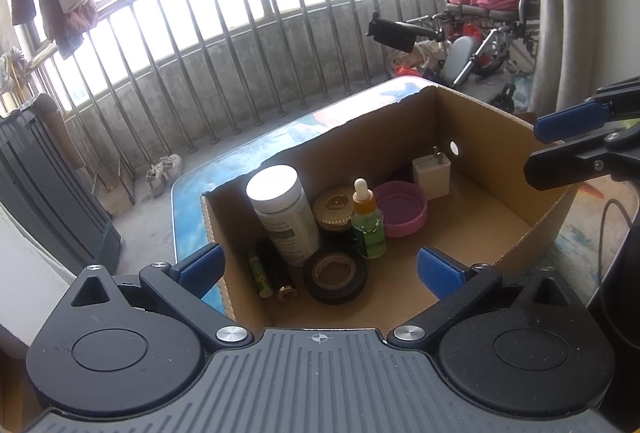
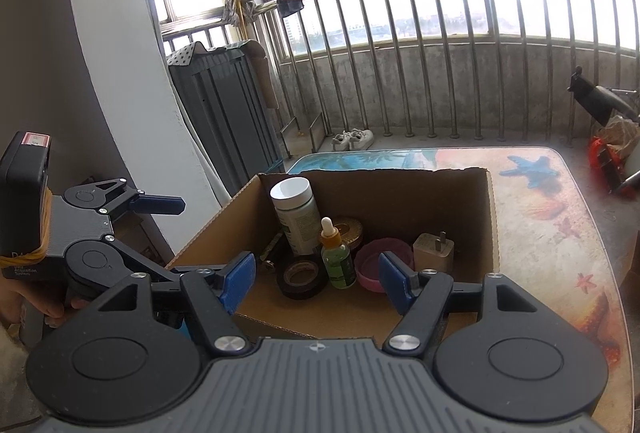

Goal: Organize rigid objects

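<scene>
An open cardboard box (image 1: 480,137) (image 2: 400,193) stands on a beach-print table (image 1: 248,161) (image 2: 540,217). Inside it are a white-capped bottle (image 1: 280,209) (image 2: 296,213), a gold ribbed jar (image 1: 336,209) (image 2: 352,229), a green dropper bottle (image 1: 368,225) (image 2: 338,261), a pink lid (image 1: 400,209) (image 2: 370,265), a white charger plug (image 1: 432,171) (image 2: 434,251), a black tape roll (image 1: 335,275) (image 2: 302,279), and a green tube (image 1: 258,273) beside a black cylinder (image 1: 280,277). My left gripper (image 1: 320,271) (image 2: 168,237) hangs open over the box's near left side. My right gripper (image 2: 318,283) (image 1: 560,145) hangs open over the near edge, holding nothing.
A metal railing (image 1: 240,45) (image 2: 440,53) runs behind the table. A wheelchair (image 1: 492,25) with pink cloth stands at the right. White shoes (image 1: 164,171) (image 2: 354,139) lie on the floor, and a dark folded rack (image 2: 228,105) leans at the left. A hand (image 2: 40,307) holds the left gripper.
</scene>
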`<action>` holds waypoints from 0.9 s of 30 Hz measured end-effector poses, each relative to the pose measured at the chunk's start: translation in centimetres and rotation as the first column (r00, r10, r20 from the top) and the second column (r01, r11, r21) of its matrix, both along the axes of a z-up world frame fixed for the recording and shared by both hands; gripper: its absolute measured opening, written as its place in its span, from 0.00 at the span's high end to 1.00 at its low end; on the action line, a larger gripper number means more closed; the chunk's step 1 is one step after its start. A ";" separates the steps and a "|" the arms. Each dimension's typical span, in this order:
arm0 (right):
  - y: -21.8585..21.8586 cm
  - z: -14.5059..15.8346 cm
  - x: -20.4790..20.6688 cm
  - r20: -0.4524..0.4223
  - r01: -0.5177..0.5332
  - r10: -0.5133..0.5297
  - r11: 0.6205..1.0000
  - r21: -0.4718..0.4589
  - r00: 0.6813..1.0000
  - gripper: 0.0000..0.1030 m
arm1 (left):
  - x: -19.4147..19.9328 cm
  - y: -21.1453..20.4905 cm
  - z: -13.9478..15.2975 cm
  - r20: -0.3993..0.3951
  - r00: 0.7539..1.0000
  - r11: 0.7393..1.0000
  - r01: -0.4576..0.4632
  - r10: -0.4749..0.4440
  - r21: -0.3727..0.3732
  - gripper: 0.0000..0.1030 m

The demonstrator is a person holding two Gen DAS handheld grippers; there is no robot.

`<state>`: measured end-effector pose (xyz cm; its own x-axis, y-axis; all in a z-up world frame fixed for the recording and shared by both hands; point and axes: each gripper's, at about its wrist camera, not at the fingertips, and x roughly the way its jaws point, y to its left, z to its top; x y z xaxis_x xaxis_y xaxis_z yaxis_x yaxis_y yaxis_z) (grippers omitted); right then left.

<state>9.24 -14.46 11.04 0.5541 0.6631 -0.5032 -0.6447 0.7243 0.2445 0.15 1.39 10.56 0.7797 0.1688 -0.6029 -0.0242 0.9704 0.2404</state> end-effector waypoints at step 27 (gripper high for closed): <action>0.2 -0.7 0.2 -0.031 0.009 -0.009 1.000 -0.015 0.999 0.31 | -0.1 0.7 -0.7 -0.005 1.000 1.000 0.004 -0.004 -0.015 0.00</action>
